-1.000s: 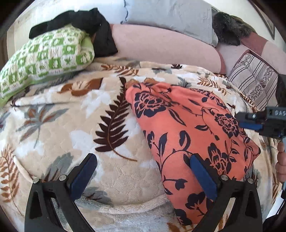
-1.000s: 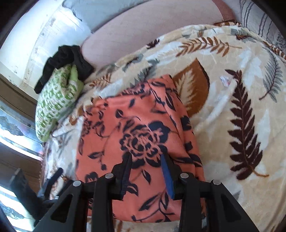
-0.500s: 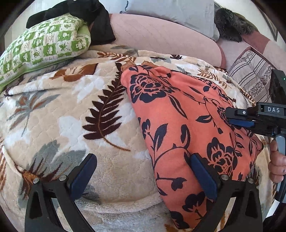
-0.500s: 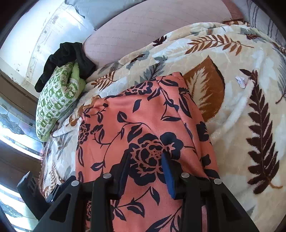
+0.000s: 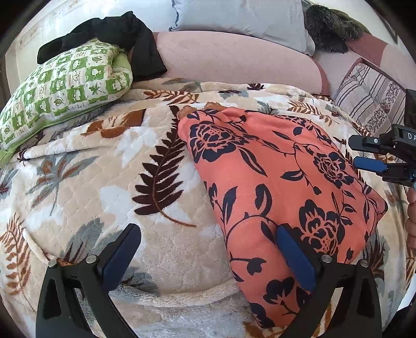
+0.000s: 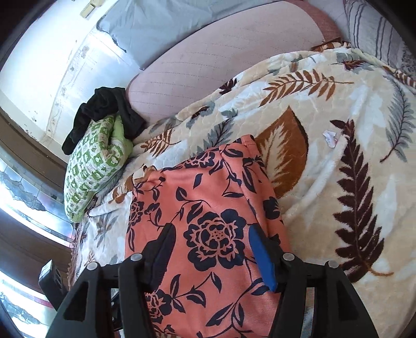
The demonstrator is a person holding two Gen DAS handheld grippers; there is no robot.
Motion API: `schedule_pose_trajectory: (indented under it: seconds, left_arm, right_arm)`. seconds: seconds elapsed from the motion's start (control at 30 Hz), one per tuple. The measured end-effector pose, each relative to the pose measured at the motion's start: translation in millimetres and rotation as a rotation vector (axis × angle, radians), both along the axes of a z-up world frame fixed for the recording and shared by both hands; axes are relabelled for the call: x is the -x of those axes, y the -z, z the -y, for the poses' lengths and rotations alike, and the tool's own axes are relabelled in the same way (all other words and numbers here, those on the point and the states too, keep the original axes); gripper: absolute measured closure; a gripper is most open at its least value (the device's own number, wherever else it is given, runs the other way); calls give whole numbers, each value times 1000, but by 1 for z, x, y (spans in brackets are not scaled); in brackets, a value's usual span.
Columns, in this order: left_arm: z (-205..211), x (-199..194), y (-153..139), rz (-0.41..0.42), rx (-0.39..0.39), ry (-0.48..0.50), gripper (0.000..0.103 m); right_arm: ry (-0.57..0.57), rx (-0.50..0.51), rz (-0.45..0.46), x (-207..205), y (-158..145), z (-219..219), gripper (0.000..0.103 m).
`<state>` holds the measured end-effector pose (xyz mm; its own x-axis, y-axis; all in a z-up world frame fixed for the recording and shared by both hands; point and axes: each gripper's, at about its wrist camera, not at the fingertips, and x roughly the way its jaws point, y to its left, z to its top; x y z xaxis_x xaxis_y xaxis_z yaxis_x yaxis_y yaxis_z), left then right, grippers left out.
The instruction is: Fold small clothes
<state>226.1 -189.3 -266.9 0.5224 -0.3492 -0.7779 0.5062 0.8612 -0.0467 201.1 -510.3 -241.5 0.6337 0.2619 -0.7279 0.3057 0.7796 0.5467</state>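
An orange garment with dark navy flowers (image 5: 273,187) (image 6: 208,208) lies folded flat on a leaf-patterned blanket (image 5: 104,182). My left gripper (image 5: 208,249) is open wide at the garment's near left edge: its right pad sits on the cloth, its left pad over bare blanket. My right gripper (image 6: 212,247) hovers over the garment's near end. Its jaws are opening, and the cloth lies flat under the gap, not pinched. In the left wrist view the right gripper (image 5: 369,153) reaches in from the right edge, with a hand (image 5: 410,213) below it.
A green checked pillow (image 5: 59,91) with a black garment (image 5: 117,33) on it lies at the back left. A pink bolster (image 5: 234,59), a grey pillow (image 5: 239,18) and a striped cushion (image 5: 369,96) line the back. A small paper scrap (image 6: 330,136) lies on the blanket.
The right gripper's jaws have spread apart over the garment and it has drawn back toward the near end. The left gripper stays open in much the same place.
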Motion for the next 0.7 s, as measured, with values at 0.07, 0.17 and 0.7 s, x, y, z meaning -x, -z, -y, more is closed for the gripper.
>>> schedule_pose_trajectory:
  seconds: [0.07,0.17,0.7]
  left_arm:
    - [0,0,-1,0,4,0,0]
    - [0,0,-2,1,10,4,0]
    - [11,-1,1,-17,39,26,0]
  right_arm:
    - [7,-5,1,1,1,3,41]
    - [15,-15,-2,3,5,7,40]
    - [21,-91,-14,12,32,36,35]
